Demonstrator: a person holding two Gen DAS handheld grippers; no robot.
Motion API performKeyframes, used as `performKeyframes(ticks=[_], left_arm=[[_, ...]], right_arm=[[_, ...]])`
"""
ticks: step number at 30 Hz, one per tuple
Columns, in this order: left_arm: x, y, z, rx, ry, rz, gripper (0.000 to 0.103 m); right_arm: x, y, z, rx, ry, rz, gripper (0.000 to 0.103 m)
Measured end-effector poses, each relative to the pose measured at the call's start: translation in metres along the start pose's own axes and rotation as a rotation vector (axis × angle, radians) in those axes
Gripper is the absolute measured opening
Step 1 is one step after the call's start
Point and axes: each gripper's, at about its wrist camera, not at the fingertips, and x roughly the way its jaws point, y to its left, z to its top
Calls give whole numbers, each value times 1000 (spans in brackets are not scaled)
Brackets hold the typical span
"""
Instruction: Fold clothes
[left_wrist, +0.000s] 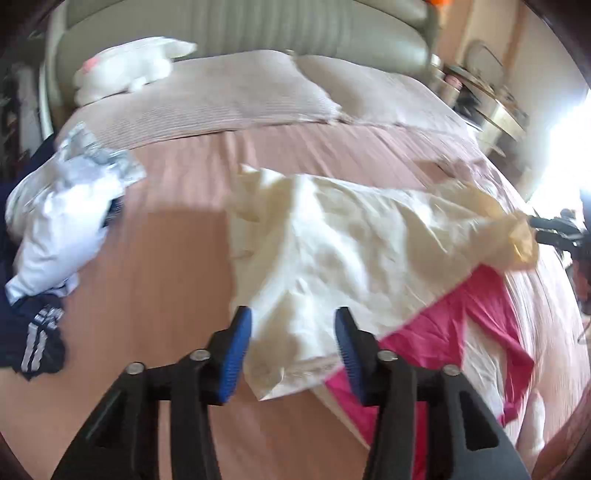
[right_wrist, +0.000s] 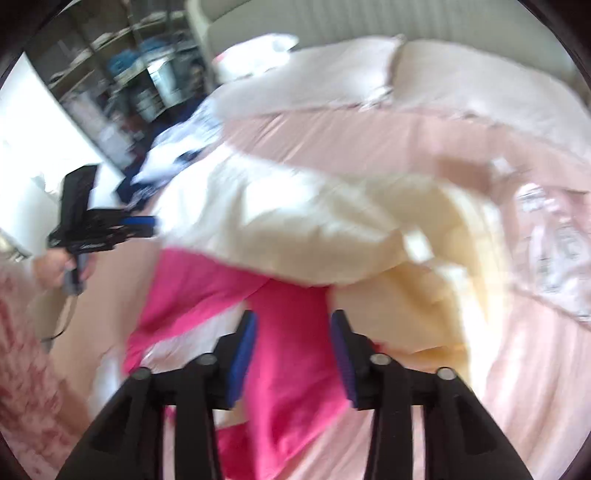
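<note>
While both claws gape | cream garment (left_wrist: 332, 236) lies below left claw (left_wrist: 293, 321), unclamped

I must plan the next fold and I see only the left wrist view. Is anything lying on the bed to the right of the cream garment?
Observer: Yes. A pale pink printed cloth lies beside the wrinkled cream fabric garment.
Operator: Are the right gripper's jaws open?
Observer: Yes. The right gripper is open and holds nothing; the bright pink garment lies below it.
Operator: What stands beyond the white and navy clothes pile?
Observer: Blurred dark shelves.
</note>
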Motion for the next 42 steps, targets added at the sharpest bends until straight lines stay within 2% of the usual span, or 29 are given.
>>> performKeyframes(ticks=[1,2,3,5,6,9,10,11,12,13,14,15,17,19,23,24,26,27,29,30,31,32,33,34,35,37,38,42], left_arm=[[1,19,5,-41,7,6,77],[7,11,-7,-66,19,-15,77],[12,13,-7,-87,39,-36,77],[20,3,-6,-120,71,-66,78],[28,0,-10,-159,112,-115,78],[50,-10,-23,-275,237,-265,77],[54,-11,-22,-289,243,-283,76],[53,-13,-20,-300,242,-303,73],[53,-14,-16,-313,229,-331,52],[46,-16,-12,-309,208,-331,25],[39,-18,-8,-305,186,-331,14],[32,-21,-4,-301,165,-331,9],[20,-26,5,-315,132,-403,8],[7,-29,19,-319,90,-449,6],[-28,-23,46,-343,-5,-493,6],[-38,-15,51,-379,-27,-515,6],[-60,0,60,-450,-71,-559,6],[-70,8,65,-486,-93,-581,6],[-96,15,78,-457,-137,-550,6],[-104,17,78,-435,-131,-521,6],[-105,20,69,-445,-109,-504,6],[-96,23,50,-489,-47,-495,6],[-87,27,30,-534,16,-485,6],[-77,30,11,-578,79,-475,5],[-77,31,-4,-579,95,-460,5],[-79,32,-31,-591,110,-448,5],[-83,33,-42,-615,116,-468,6],[-75,36,-95,-664,255,-429,5]], right_arm=[[-7,-15,0,32,-32,-114,72],[-13,-28,-1,67,-59,-222,72],[-15,-51,-3,124,-53,-283,73],[-4,-86,-19,285,35,-268,73],[3,-102,-29,368,86,-239,73],[24,-127,-52,553,129,-169,73],[31,-132,-53,580,128,-141,73],[38,-133,-51,588,136,-105,73],[45,-129,-49,578,154,-56,67],[52,-124,-46,558,170,2,34],[57,-118,-42,529,187,24,13],[62,-112,-37,497,203,39,5],[62,-99,-23,418,194,34,5],[52,-88,-10,361,150,-5,4],[1,-80,26,221,-26,-182,4],[-16,-78,33,195,-72,-204,4],[-49,-82,48,181,-136,-213,3],[-64,-81,55,203,-166,-173,3],[-94,-78,70,259,-226,-74,3],[-103,-76,72,275,-240,-73,3],[-100,-74,68,272,-204,-113,3],[-83,-71,57,244,-109,-180,3],[-62,-71,40,240,6,-206,3],[-52,-74,20,302,78,-141,3],[-52,-76,7,363,87,-60,3],[-69,-71,-2,314,37,-114,3],[-79,-68,-6,282,10,-151,3],[-69,-75,-63,299,151,-137,3]])
